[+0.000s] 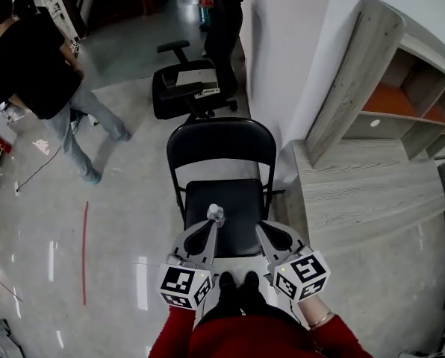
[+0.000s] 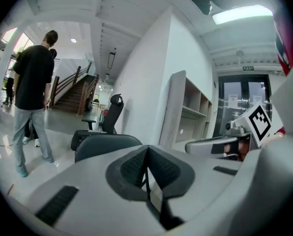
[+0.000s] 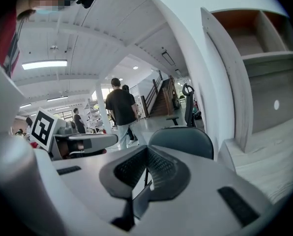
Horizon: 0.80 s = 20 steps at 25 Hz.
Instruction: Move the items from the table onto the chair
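Left gripper clenched. Small pale glossy scrap at its tips, twelve o'clock, over black padded folding chair; whether pinched, unclear. Probably light, flimsy: grip its edge. Right gripper clenched, empty.

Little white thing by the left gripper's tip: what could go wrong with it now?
1. The little white thing shows right at the tip of the left gripper, whose jaws are shut with nothing seen between them. A nudge might knock it off the chair seat onto the floor.
2. The right gripper, also shut, hangs close beside the left one. The two could bump if either swings sideways.
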Available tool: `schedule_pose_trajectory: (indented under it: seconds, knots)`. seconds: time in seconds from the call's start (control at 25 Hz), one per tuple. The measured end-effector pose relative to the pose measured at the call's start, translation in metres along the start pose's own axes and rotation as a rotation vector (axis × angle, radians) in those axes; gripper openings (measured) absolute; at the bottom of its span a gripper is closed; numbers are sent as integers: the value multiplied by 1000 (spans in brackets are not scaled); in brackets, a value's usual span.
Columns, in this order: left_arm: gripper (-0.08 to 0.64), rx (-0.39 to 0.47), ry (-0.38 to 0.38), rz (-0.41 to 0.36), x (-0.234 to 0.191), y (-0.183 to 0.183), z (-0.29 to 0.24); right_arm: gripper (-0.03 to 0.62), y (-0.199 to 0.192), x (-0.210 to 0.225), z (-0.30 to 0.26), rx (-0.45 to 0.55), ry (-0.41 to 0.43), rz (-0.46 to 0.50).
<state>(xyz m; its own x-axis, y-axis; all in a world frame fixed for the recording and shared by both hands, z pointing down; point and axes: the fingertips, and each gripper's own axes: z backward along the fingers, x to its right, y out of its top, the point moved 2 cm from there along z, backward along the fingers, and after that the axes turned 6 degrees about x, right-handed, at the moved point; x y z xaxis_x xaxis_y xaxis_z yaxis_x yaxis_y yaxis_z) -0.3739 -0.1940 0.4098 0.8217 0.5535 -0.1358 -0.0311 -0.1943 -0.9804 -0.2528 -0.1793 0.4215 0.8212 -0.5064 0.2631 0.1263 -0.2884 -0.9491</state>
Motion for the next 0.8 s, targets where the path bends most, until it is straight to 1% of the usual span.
schedule_pose_trajectory:
  seconds: [0.12, 0.28, 0.6, 0.8]
  knots:
    - [8, 14, -33, -12, 10, 9, 2, 12, 12, -2, 4, 39, 5, 11]
    - [8, 41, -64, -14, 20, 16, 8, 11, 17, -5, 11, 59, -4, 18]
    - [8, 66, -96, -37, 29, 24, 18, 11, 22, -11, 20, 89, -14, 42]
    - [8, 65, -108, -36, 35, 24, 23, 11, 25, -14, 24, 90, -22, 57]
